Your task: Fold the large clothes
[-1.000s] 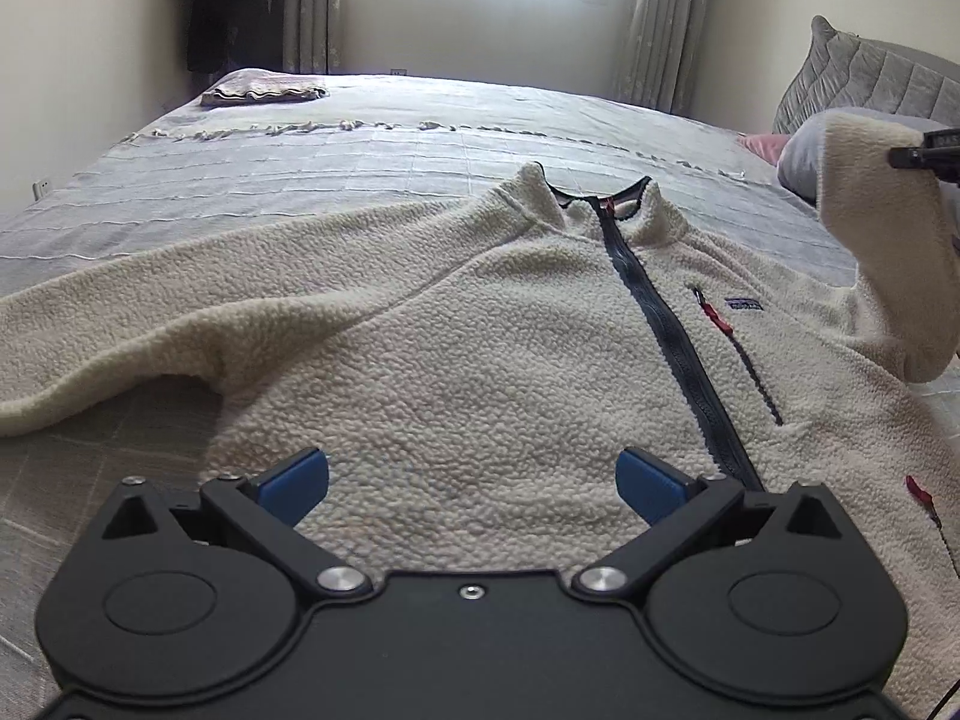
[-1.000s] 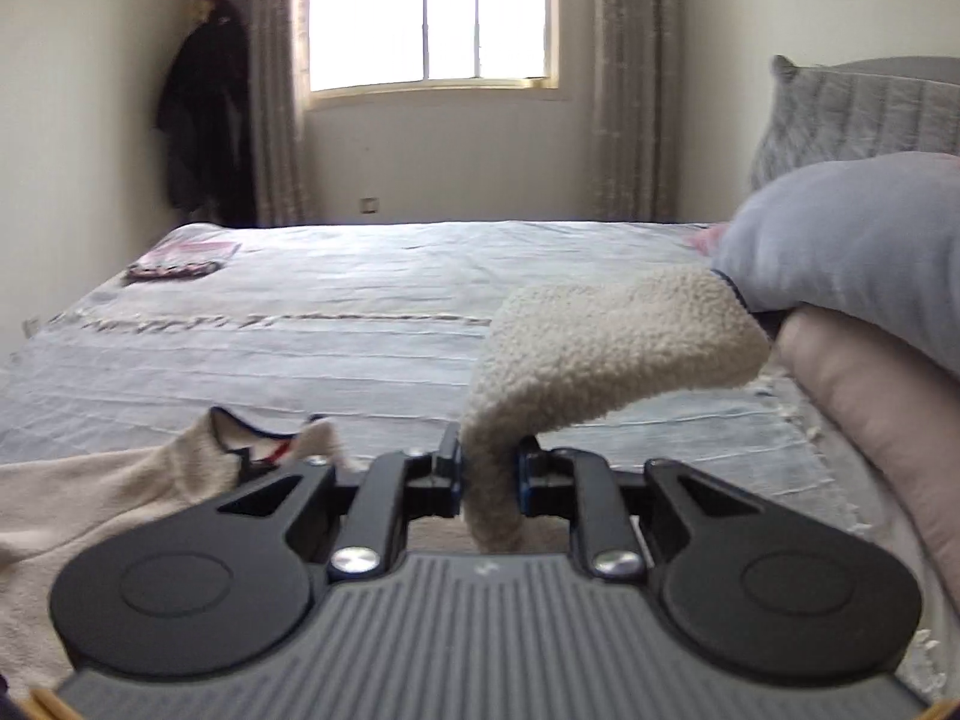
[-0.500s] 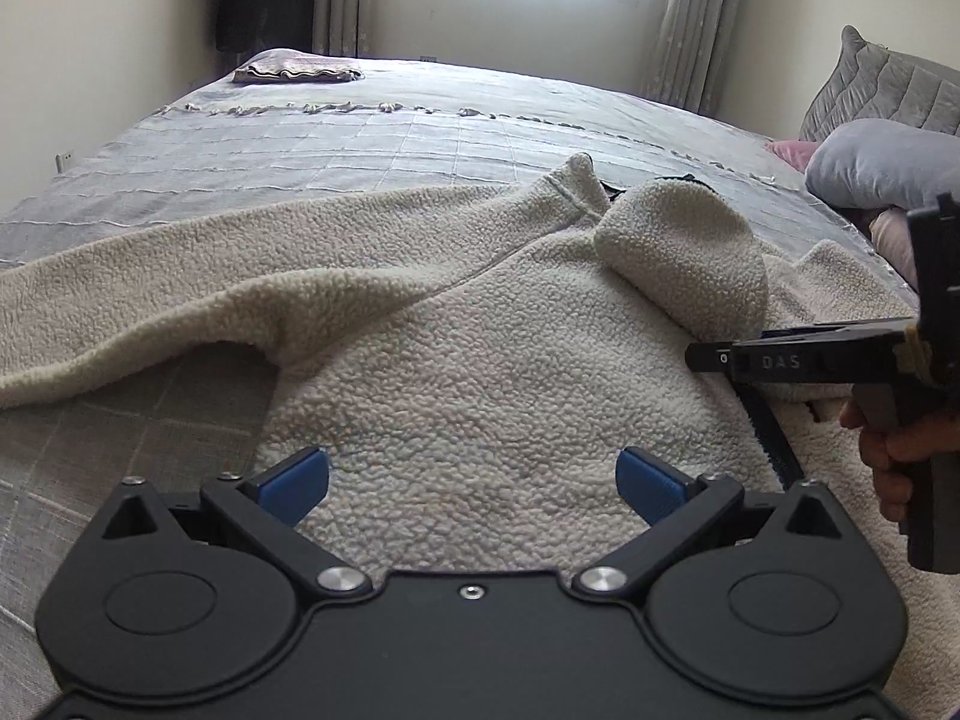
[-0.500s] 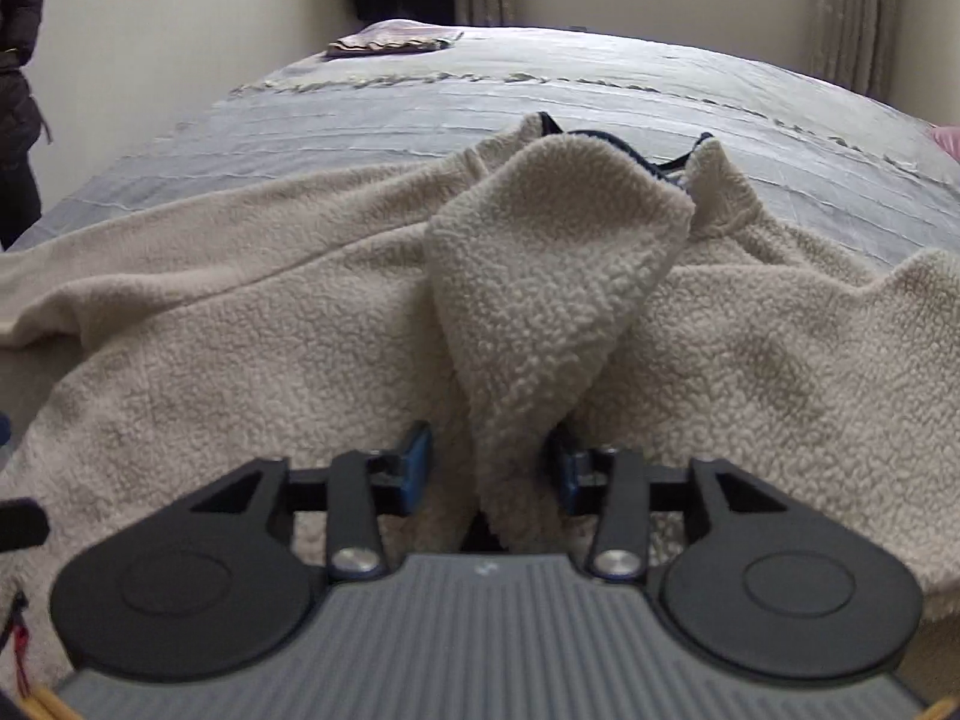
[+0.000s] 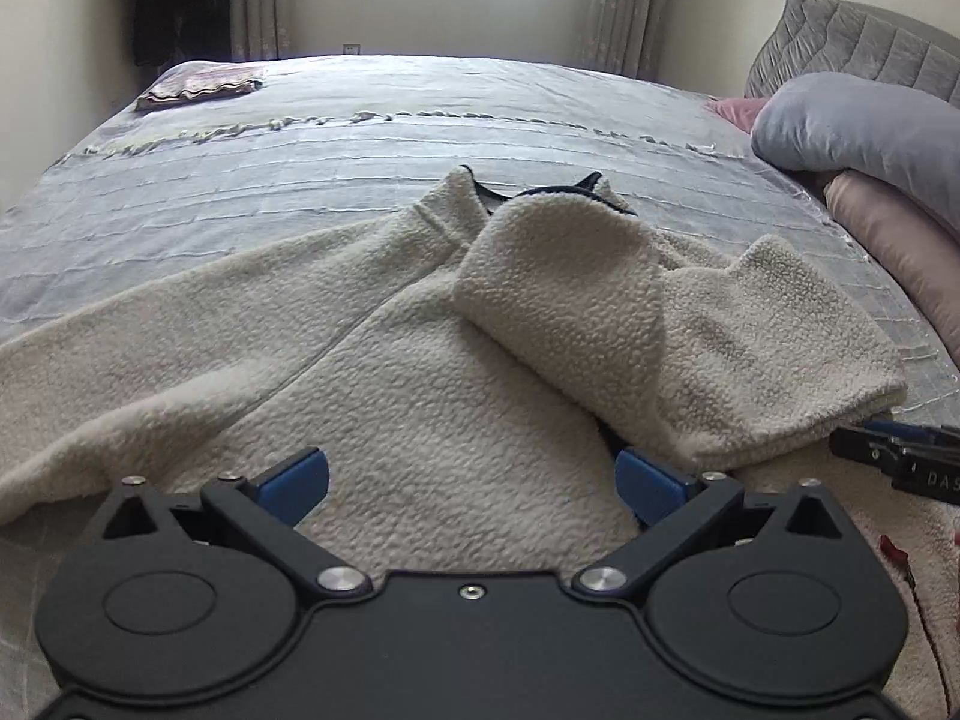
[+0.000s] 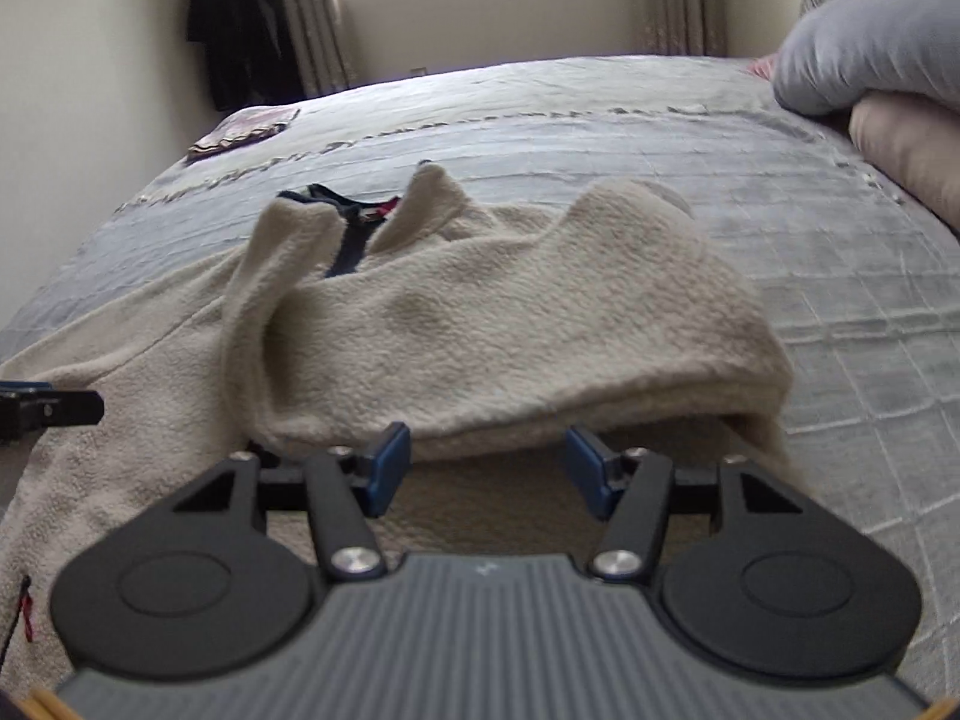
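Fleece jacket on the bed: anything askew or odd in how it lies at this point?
Slightly. The fleece jacket lies lopsided: one sleeve is folded in across the chest, bunched and slanted over the zipper, while the other sleeve is spread flat over the bedspread. That fits a half-done fold. No damage shows.

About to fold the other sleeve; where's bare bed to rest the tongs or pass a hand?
Free: the wide bedspread strip between the fleece collar and the folded cloth at the far corner, and the patch between the folded sleeve and the pillows. Crowded: the near side, under fleece.
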Action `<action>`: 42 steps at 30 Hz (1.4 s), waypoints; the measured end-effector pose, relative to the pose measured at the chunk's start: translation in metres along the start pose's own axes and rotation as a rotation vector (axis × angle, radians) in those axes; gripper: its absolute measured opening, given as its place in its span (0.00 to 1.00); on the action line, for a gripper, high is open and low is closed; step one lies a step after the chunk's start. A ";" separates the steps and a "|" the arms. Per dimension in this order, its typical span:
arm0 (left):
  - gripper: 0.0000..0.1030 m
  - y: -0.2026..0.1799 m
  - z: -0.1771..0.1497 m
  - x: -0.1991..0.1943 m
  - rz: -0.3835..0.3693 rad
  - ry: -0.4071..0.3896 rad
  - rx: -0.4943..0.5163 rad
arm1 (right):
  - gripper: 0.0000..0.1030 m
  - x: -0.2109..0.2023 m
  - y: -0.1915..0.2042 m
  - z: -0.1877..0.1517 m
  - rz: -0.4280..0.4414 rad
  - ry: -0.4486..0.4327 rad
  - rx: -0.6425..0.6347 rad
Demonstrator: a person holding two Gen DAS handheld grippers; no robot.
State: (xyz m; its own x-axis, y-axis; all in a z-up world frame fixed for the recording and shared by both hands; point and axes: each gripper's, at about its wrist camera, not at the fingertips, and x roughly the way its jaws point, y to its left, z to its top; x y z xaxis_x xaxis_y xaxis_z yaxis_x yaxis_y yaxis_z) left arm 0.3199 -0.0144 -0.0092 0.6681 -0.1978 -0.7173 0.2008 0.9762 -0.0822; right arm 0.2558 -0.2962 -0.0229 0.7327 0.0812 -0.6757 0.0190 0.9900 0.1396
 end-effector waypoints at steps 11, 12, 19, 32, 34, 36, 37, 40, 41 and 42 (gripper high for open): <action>0.69 -0.053 0.040 0.073 0.112 -0.064 0.032 | 0.56 0.014 -0.029 -0.027 -0.018 0.069 0.013; 0.61 -0.044 0.039 0.070 0.115 -0.075 0.005 | 0.57 0.012 -0.030 -0.028 -0.014 0.069 0.007; 0.59 0.031 -0.008 0.026 0.114 0.003 -0.009 | 0.64 0.011 -0.029 -0.031 0.002 0.084 -0.021; 0.72 0.107 0.006 0.034 -0.197 -0.021 -0.234 | 0.88 -0.035 -0.033 0.001 0.093 0.144 -0.028; 0.64 0.097 0.014 0.054 -0.158 0.006 -0.234 | 0.89 -0.042 -0.039 0.013 0.091 0.121 -0.018; 0.11 0.087 0.019 0.064 -0.116 0.008 -0.220 | 0.90 -0.046 -0.047 0.026 0.072 0.093 -0.014; 0.11 0.086 0.020 0.058 -0.091 -0.030 -0.227 | 0.90 -0.046 -0.052 0.032 0.058 0.078 -0.014; 0.06 0.087 0.016 0.012 -0.107 -0.242 -0.269 | 0.91 -0.040 -0.071 0.048 0.023 0.040 -0.007; 0.06 0.088 0.013 -0.004 -0.090 -0.313 -0.266 | 0.91 -0.035 -0.077 0.053 0.015 0.037 0.002; 0.06 0.090 0.011 -0.013 -0.054 -0.358 -0.248 | 0.91 -0.025 -0.086 0.059 0.003 0.035 0.022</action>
State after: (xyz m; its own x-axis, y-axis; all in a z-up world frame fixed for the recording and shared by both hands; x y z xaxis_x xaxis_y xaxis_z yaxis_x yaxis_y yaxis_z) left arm 0.3373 0.0752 0.0010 0.8764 -0.2254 -0.4256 0.0939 0.9467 -0.3080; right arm 0.2759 -0.3905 0.0253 0.7086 0.0882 -0.7001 0.0321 0.9871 0.1569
